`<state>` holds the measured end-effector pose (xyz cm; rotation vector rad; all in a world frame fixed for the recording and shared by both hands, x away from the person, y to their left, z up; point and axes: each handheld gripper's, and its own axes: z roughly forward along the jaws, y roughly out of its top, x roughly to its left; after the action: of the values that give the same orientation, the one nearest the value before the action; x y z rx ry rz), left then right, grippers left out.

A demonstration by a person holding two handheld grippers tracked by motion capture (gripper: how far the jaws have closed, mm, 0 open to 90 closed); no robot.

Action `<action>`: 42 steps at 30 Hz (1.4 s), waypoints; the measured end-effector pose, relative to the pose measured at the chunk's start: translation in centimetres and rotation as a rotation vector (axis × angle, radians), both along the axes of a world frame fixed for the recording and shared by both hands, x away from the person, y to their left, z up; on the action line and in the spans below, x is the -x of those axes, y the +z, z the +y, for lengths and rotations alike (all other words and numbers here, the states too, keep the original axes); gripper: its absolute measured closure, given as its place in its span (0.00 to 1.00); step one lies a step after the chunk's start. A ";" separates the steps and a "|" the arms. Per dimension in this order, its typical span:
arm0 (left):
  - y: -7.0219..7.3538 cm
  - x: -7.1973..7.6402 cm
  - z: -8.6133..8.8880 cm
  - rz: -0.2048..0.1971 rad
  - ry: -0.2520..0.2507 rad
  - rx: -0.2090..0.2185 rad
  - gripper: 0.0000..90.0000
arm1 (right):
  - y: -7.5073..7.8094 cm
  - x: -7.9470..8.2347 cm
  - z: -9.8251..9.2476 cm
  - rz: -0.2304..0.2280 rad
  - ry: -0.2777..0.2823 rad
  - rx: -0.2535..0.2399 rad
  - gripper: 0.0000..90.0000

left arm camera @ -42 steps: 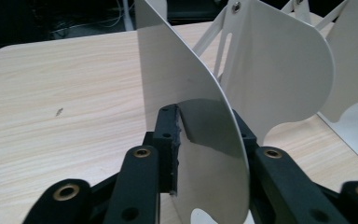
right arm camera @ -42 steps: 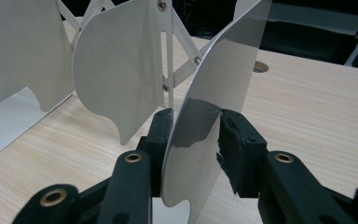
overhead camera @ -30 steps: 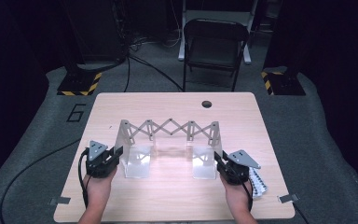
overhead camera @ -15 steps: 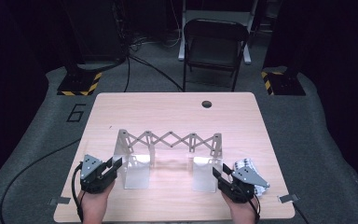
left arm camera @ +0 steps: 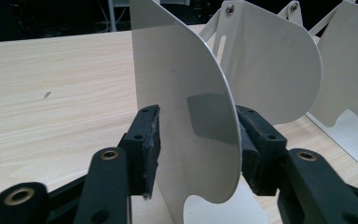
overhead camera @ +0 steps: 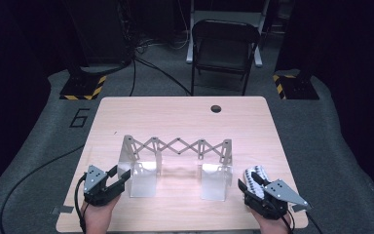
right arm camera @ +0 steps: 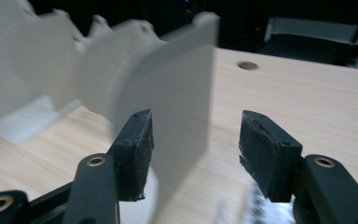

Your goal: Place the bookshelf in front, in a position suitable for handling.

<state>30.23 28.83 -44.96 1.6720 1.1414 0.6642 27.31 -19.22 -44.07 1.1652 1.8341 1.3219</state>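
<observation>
A: Nearest the person, the left gripper (overhead camera: 121,177) straddles the left end plate (left arm camera: 186,116) of the white sheet-metal expanding rack with a scissor-lattice back (overhead camera: 177,146); its jaws have just been opening and both pads stand a little off the sheet, holding nothing.

B: And the right gripper (overhead camera: 244,186)?

A: Its jaws have likewise just been opening; in the right gripper view they gape wide, the rack's right end plate (right arm camera: 168,93) standing between them close to one pad, unheld.

B: Where does the rack stand?

A: Stretched out across the near half of the pale wooden table (overhead camera: 185,117), feet flat.

B: What could go wrong?

A: Judged from the plates still sitting between the jaws, a sideways withdrawal could hook a pad on a plate and drag or tip the rack.

B: Room to move?

A: Little between the rack and the table's near edge, where a striped object (overhead camera: 254,178) lies beside the right gripper; beyond the rack, bare board reaches to the round hole (overhead camera: 216,108) and, farther, the black folding chair (overhead camera: 224,48)
</observation>
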 end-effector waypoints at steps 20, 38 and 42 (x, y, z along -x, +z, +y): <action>-0.7 -0.7 -0.3 0.011 -0.023 -0.023 0.48 | -7.0 -2.9 -4.6 0.313 -0.165 0.102 0.35; -1.1 -0.8 -0.3 0.019 -0.021 -0.037 0.48 | -8.2 -3.6 -4.2 0.365 -0.168 0.114 0.40; -1.2 -0.9 -0.3 0.022 -0.026 -0.039 0.48 | -8.2 -3.7 -3.6 0.353 -0.133 0.113 0.61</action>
<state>31.11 28.57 -46.11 1.7284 1.1271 0.6574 30.98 -22.86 -52.24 1.5037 2.0031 0.9707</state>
